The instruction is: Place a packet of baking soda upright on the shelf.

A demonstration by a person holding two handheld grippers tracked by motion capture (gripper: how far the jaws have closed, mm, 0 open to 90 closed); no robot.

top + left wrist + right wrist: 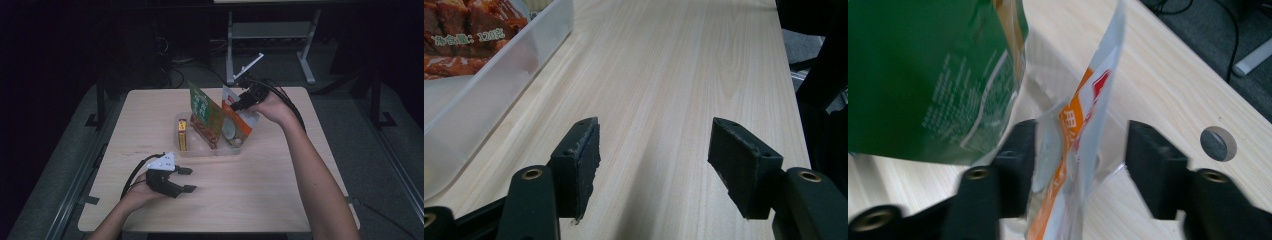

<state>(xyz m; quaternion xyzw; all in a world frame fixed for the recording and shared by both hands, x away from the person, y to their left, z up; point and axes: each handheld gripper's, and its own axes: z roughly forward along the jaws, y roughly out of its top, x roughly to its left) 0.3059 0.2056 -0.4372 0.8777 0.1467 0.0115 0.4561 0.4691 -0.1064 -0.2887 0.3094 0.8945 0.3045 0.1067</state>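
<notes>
At upper centre of the high view the right gripper (239, 103) has its jaws parted around the orange pouch (239, 122), which stands with a green pouch (205, 112) in a clear tray (212, 150) on the pale wooden table (260, 190), while the left gripper (186, 179) lies wide open at lower left, dark floor (45, 150) all around.

One wooden table (260, 195) is shown, bearing one clear plastic tray (200, 150); three snack pouches are counted in it, one green (202, 107), one orange-and-white (239, 125), one red (204, 134), beside one yellow bar (182, 135); two handheld grippers are seen, left (188, 179) and right (234, 103)
</notes>
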